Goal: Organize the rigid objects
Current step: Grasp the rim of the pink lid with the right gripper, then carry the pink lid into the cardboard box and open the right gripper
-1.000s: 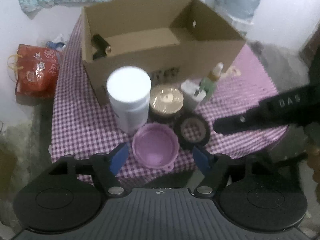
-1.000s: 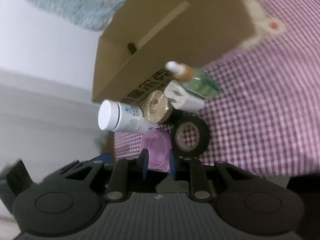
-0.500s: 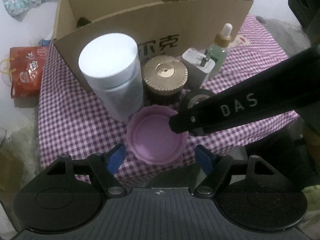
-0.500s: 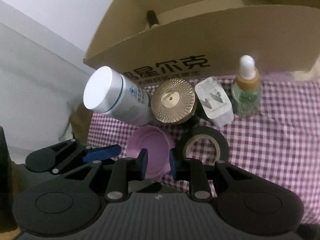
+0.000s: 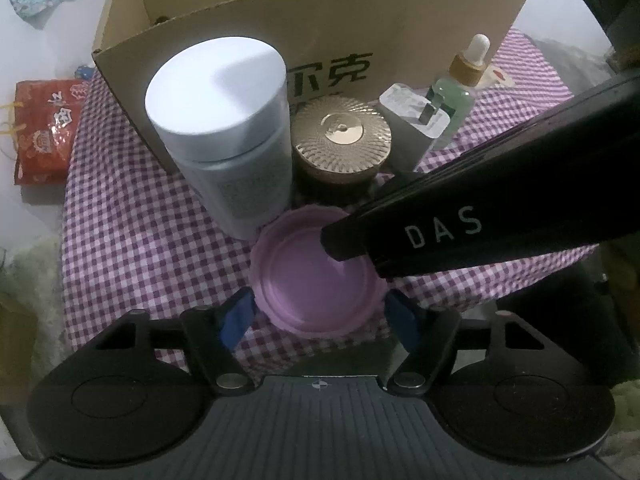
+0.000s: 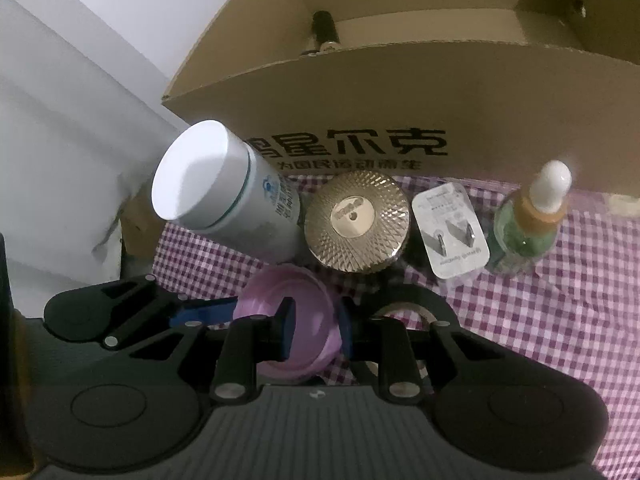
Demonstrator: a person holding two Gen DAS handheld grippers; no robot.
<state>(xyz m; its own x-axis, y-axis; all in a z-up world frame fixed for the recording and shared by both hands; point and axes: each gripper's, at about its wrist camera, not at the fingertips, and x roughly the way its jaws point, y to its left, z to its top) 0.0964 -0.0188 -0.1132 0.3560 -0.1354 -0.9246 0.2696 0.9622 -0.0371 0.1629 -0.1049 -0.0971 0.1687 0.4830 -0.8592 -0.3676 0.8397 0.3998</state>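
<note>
Both grippers converge on the pink lid (image 5: pixel 316 276), lying on the checked tablecloth (image 5: pixel 132 240) at the table's near edge, just in front of the white bottle (image 5: pixel 224 128) and gold-capped jar (image 5: pixel 340 140). The left gripper (image 5: pixel 320 316) straddles it, jaws closing, blue pads not yet touching. The right gripper (image 6: pixel 316 330) has fingers drawn nearly together over the lid's right rim; a grip I cannot confirm. Behind stands the cardboard box (image 6: pixel 400 92).
</note>
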